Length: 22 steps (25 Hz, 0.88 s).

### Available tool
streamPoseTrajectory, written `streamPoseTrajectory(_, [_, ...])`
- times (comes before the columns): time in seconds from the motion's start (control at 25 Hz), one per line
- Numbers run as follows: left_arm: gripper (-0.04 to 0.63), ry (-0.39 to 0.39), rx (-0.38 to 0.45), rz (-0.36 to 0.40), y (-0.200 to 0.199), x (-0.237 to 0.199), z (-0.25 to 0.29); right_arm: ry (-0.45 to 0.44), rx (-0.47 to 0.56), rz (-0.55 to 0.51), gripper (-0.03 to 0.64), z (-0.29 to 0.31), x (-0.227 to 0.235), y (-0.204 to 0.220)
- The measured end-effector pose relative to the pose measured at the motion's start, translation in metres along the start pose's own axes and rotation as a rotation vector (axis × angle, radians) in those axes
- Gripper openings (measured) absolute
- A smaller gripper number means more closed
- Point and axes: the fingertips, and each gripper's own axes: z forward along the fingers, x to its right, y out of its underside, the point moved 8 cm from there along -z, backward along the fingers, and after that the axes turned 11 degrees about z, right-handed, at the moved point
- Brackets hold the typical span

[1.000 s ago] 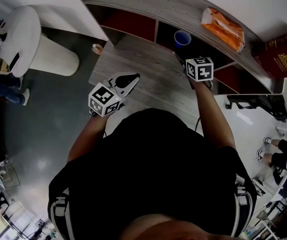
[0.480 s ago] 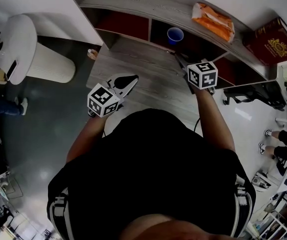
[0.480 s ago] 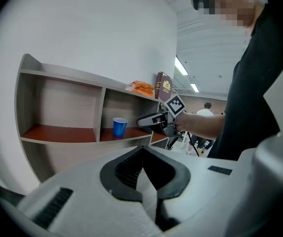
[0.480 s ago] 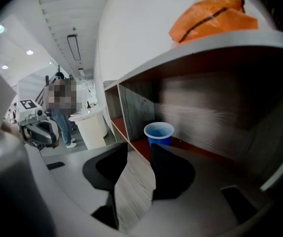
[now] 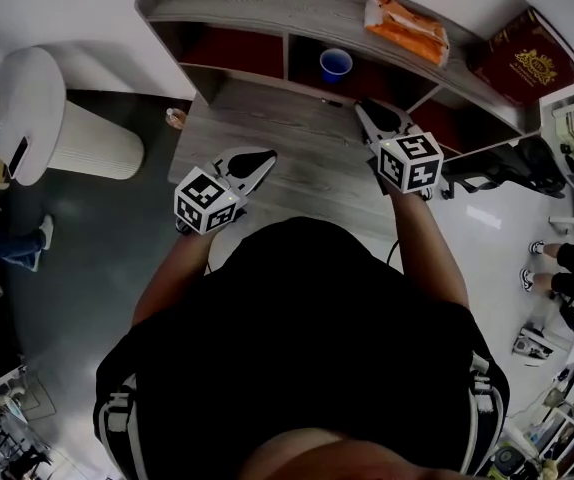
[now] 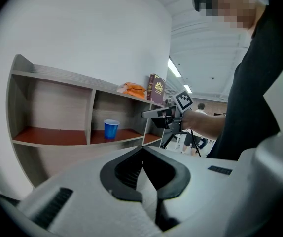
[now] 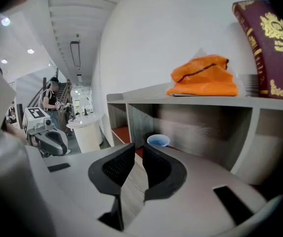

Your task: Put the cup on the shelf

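Blue cup (image 5: 335,64) upright in the middle compartment of the shelf (image 5: 257,8), on its red-brown floor, at the far edge of the desk (image 5: 267,133). Touched by neither gripper.

Right gripper (image 5: 361,108) close to the shelf front, a little right of the cup and nearer, pointing toward that compartment. Jaws closing, only a narrow slit between the pads, nothing in it. Cup rim visible just beyond the tips in the right gripper view.

Left gripper (image 5: 259,158) over the near left part of the desk, well apart from the cup. Jaws pressed together at the tips, holding nothing.

On top of the shelf, toward the right: orange packet (image 5: 405,30) lying flat, and farther right a dark red book (image 5: 524,56) with gold print, standing on end.

On the floor, left of the desk: white round stand (image 5: 57,108).
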Motion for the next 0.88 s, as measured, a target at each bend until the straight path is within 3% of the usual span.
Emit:
streamPoseTrajectory(0.24, [0.017,0.037,-0.004,0.015,0.000,0.012,0.000,0.046,0.028,0.034,0.040,-0.021,-0.001,0.015])
streamPoseTrajectory(0.88, [0.017,0.070,-0.017,0.033,0.007,0.046,-0.025,0.059,0.046,0.075,0.029,-0.067,-0.041,0.051])
